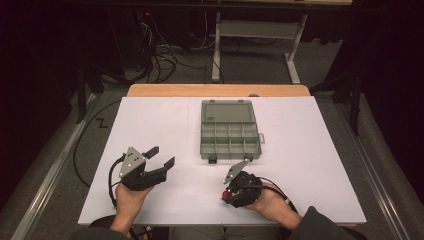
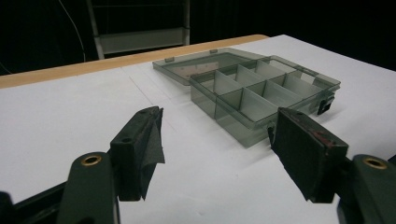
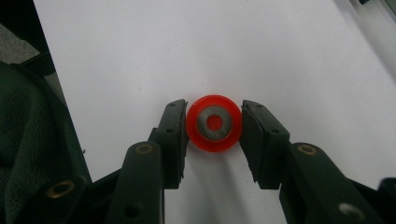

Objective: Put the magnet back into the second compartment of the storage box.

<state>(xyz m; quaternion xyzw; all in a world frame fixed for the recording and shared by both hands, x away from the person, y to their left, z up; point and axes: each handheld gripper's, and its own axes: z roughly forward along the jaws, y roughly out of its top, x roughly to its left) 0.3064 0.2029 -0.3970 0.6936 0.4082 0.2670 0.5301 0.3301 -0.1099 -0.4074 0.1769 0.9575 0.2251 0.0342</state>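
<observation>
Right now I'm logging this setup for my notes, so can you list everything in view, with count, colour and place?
Red wheel: one, translucent red with a grey metal centre, between the right gripper's jaws, both pads on its rim.
Organiser box: one, smoky grey clear plastic, lid open flat toward the far side, compartments look empty, at the table's middle.
Table: one, white top with a wooden far edge.
Second table frame: one, pale grey, on the floor beyond.
Cables: a tangle, dark, on the floor at the far left.
Left gripper: one, black, jaws apart and empty, near left of the table.
Right gripper: one, black, near right, closed on the wheel.
Hands: two, at the near edge.
</observation>
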